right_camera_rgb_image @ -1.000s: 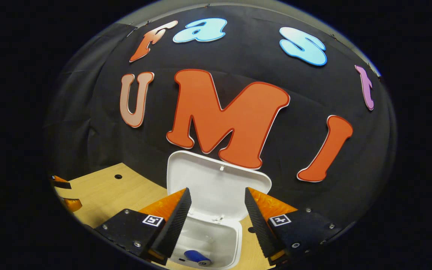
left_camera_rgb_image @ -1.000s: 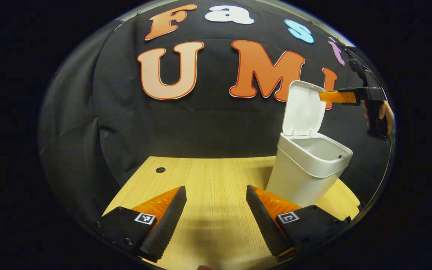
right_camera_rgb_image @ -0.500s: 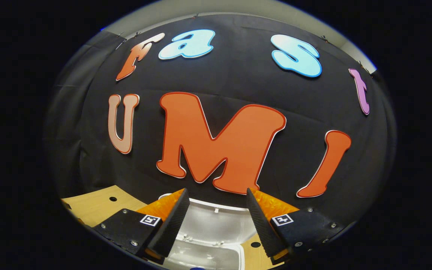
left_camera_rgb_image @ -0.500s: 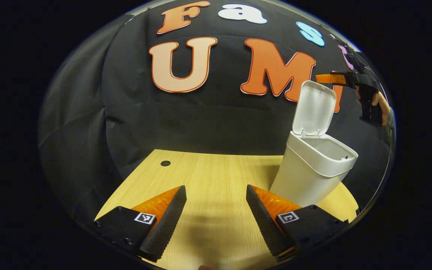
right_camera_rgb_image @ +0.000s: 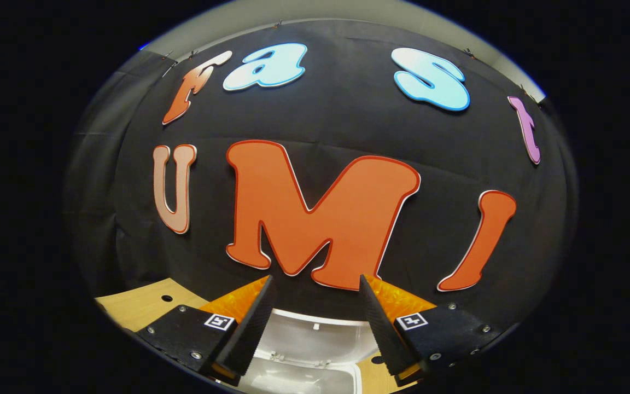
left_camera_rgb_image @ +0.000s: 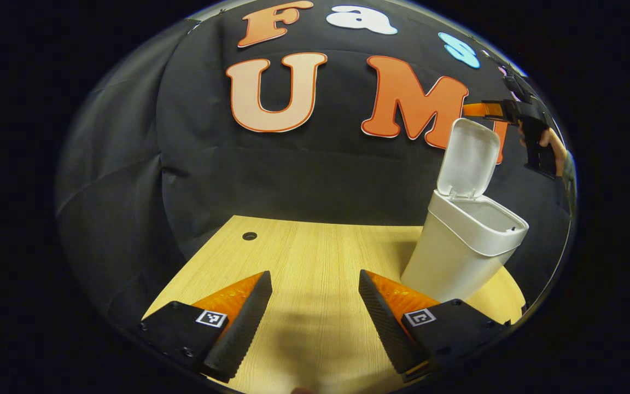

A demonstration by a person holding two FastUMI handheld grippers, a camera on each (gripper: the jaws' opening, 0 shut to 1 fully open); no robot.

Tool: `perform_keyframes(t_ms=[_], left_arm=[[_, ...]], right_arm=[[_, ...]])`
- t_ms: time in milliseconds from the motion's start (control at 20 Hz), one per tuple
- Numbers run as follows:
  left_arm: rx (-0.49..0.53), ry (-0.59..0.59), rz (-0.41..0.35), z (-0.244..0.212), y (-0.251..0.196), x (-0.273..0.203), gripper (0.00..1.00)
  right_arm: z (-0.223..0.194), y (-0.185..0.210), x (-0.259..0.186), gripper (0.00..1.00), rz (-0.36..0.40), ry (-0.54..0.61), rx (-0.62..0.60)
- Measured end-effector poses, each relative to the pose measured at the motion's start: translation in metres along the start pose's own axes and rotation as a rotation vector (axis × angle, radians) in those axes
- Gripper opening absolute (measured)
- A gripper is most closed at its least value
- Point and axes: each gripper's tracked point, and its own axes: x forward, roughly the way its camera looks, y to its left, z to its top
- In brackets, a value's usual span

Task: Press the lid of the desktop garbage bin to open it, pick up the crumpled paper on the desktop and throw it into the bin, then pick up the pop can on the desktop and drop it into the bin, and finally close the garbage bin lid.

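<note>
The white garbage bin (left_camera_rgb_image: 460,254) stands at the right of the wooden desk (left_camera_rgb_image: 304,268) with its lid (left_camera_rgb_image: 469,157) upright and open. My left gripper (left_camera_rgb_image: 315,284) is open and empty, low over the desk to the left of the bin. In the left gripper view the right gripper (left_camera_rgb_image: 493,110) hangs in a hand just above the lid's top edge. In the right gripper view my right gripper (right_camera_rgb_image: 315,287) is open and empty, with the lid's inner face (right_camera_rgb_image: 315,339) and the bin's rim (right_camera_rgb_image: 304,380) below its fingers. The bin's contents are hidden.
A small round hole (left_camera_rgb_image: 249,236) sits in the desk near its far left edge. The black cloth wall rises directly behind the desk and bin. Bare desk surface lies between my left gripper and the wall.
The right gripper has risen, from level with the lid's upper part to above its top; the bin's inside and the blue can have dropped out of its view. The left gripper shifted slightly left.
</note>
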Motion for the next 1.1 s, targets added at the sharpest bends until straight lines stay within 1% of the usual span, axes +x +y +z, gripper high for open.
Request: perform_keyframes(t_ms=[100,150,200,350,600,650,750,800,900,1100], left_arm=[[0.005,-0.003,-0.006,0.001,-0.001,0.001,1.00],[0.008,-0.003,-0.011,0.002,-0.001,0.001,1.00],[0.011,-0.003,-0.015,0.002,-0.002,0.000,1.00],[0.019,-0.007,-0.026,0.005,-0.004,0.001,1.00],[0.025,0.011,-0.053,0.001,-0.006,0.002,1.00],[0.025,0.015,-0.059,0.000,-0.007,0.003,1.00],[0.035,0.017,-0.071,0.000,-0.010,0.004,1.00],[0.047,0.016,-0.079,0.001,-0.013,0.004,1.00],[0.065,0.019,-0.088,0.001,-0.016,0.006,1.00],[0.096,0.035,-0.116,-0.003,-0.027,0.007,1.00]], right_arm=[[-0.014,0.007,0.003,0.92,0.032,0.054,0.001],[-0.011,0.006,0.001,0.92,0.034,0.049,0.033],[-0.016,0.006,0.002,0.90,0.047,0.078,0.058],[-0.022,0.009,-0.007,0.87,0.066,0.114,0.117],[-0.034,0.015,-0.029,0.87,0.108,0.168,0.166],[-0.046,0.018,-0.033,0.86,0.112,0.208,0.167],[-0.074,0.017,-0.042,0.87,0.098,0.303,0.120],[-0.084,0.017,-0.043,0.87,0.087,0.313,0.092],[-0.093,0.020,-0.053,0.87,0.090,0.327,0.070],[-0.115,0.024,-0.068,0.87,0.090,0.378,0.098]])
